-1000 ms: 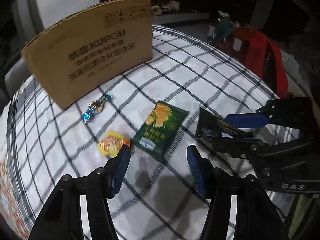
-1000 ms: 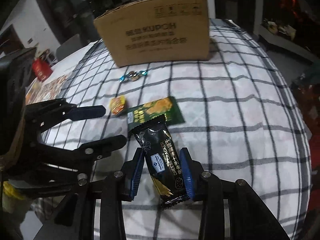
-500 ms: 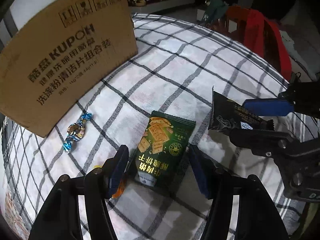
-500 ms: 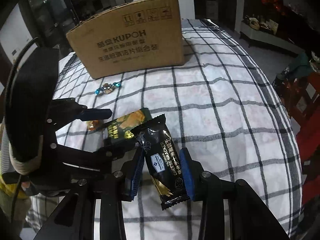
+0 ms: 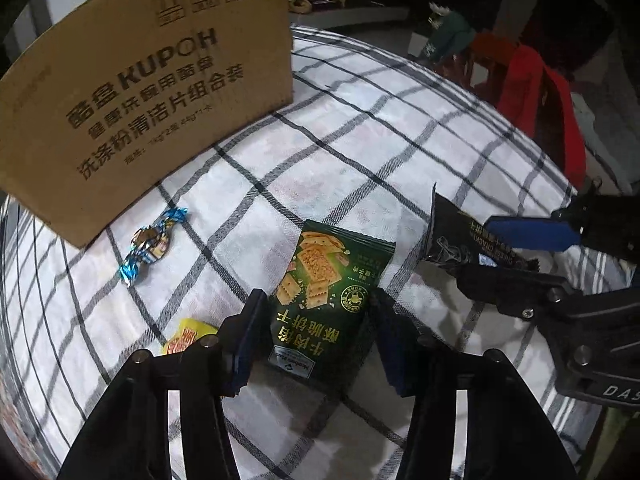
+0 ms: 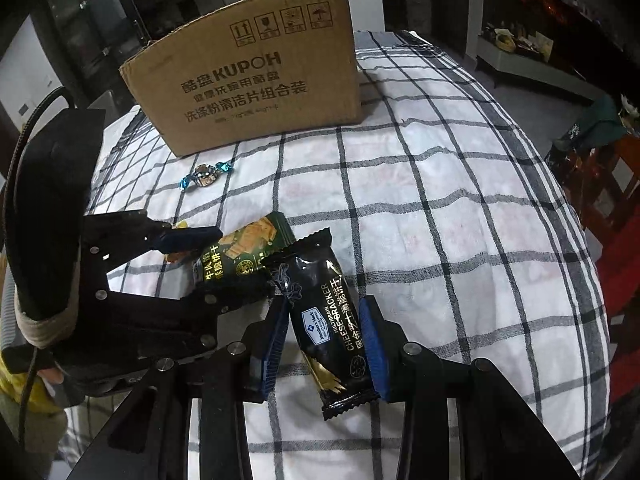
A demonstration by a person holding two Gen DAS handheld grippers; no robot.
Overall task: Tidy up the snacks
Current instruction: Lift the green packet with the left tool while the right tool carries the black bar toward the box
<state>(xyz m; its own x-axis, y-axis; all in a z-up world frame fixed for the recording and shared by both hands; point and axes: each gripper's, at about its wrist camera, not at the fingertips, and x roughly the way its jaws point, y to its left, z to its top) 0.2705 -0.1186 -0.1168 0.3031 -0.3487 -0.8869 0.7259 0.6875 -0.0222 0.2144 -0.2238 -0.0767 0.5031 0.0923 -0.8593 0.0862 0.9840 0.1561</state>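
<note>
The cardboard box [image 6: 256, 76] hides its inside. In front of it, the left gripper [image 5: 316, 338], jaws just closing, brackets the green packet [image 5: 324, 300]. The right gripper [image 6: 326, 344] pinches the black packet [image 6: 324, 312]. Bare tablecloth [image 6: 460, 240] lies rightward.

We look steeply down from both wrists, close over a checked cloth [image 5: 400, 128]. Our left view faces along its fingers towards a box [image 5: 132, 92] at upper left, with the right gripper [image 5: 516, 248] entering from the right edge. Our right view faces the same box [image 6: 248, 80] ahead, the left gripper [image 6: 224, 256] entering from the left. Both share the green packet [image 5: 324, 292], the black packet [image 6: 332, 320] and a candy [image 5: 150, 240].
</note>
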